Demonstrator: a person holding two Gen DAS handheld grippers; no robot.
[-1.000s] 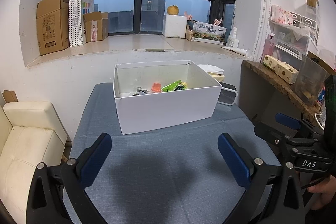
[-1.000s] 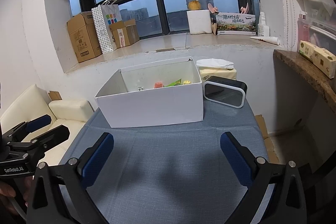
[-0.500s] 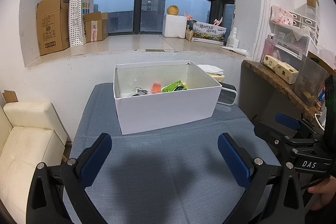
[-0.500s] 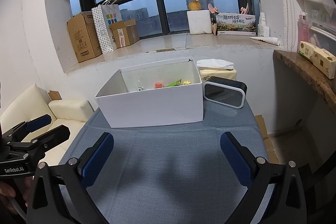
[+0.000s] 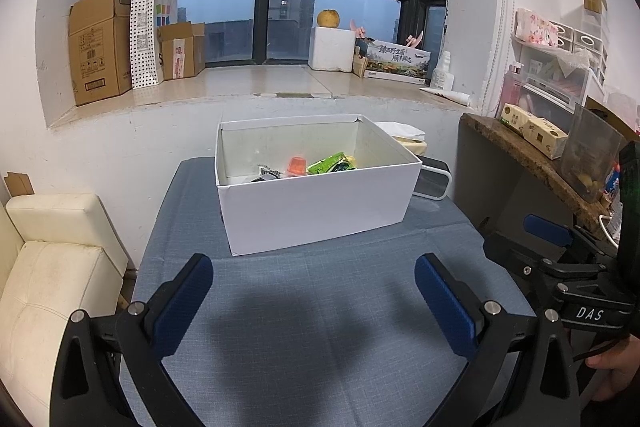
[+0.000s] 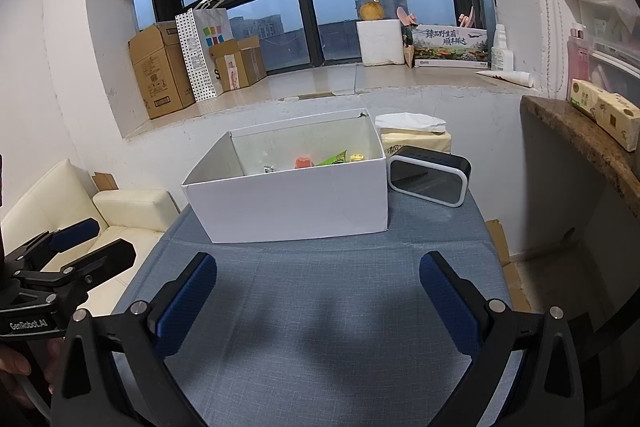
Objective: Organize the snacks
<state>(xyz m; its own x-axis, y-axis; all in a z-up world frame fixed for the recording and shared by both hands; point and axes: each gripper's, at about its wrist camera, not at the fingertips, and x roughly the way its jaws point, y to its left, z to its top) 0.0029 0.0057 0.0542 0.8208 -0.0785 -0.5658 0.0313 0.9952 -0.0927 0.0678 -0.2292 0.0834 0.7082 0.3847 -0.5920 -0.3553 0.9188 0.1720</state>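
A white open box [image 5: 316, 209] [image 6: 296, 203] stands at the far side of the blue-grey table [image 5: 320, 327] [image 6: 332, 307]. Inside it lie snacks: an orange jelly cup [image 5: 297, 165] [image 6: 304, 161], a green packet [image 5: 330, 163] [image 6: 332, 159], a dark wrapped piece [image 5: 266, 175] and a small yellow item [image 6: 357, 157]. My left gripper [image 5: 314, 291] hovers open over the near table, nothing between its blue pads. My right gripper [image 6: 318, 295] is likewise open and empty, short of the box. Each gripper also shows at the edge of the other's view.
A black-and-white clock [image 6: 430, 175] and a tissue pack [image 6: 416, 139] sit right of the box. A cream sofa [image 5: 48, 267] is at the left, a stone shelf [image 6: 580, 143] at the right. Cardboard boxes [image 5: 100, 45] line the window sill.
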